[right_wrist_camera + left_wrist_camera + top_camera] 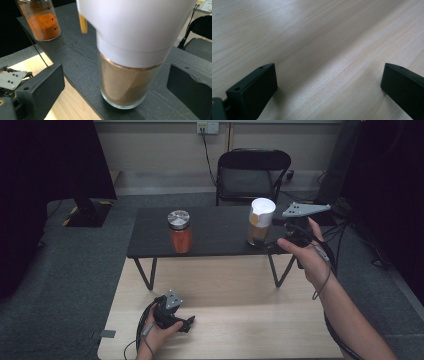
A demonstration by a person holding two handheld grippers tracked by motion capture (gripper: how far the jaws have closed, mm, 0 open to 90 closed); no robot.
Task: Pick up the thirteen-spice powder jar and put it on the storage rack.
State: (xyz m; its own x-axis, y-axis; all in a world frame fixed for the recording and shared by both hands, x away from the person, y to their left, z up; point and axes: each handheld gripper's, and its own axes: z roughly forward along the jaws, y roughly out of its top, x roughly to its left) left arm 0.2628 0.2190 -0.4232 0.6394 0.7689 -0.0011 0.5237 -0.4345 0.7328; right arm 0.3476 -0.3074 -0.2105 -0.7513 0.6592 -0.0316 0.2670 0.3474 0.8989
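A glass jar (261, 222) of brown powder with a tall white lid stands at the right end of the black low table (215, 222). My right gripper (272, 242) is level with its lower half. In the right gripper view the jar (127, 82) stands between the wide black jaws of the right gripper (116, 82), with a gap on each side. A second jar (180, 232) with a silver lid and orange powder (43, 22) stands at the table's middle. My left gripper (187, 324) lies open on the wooden table (324, 37), nothing between its jaws (329, 80).
A black folding chair (250, 175) stands behind the low table. The light wooden table (225, 320) lies in front of it, nearer me. A dark stand base (87, 212) sits on the grey carpet at the left. Cables trail on the floor at the right.
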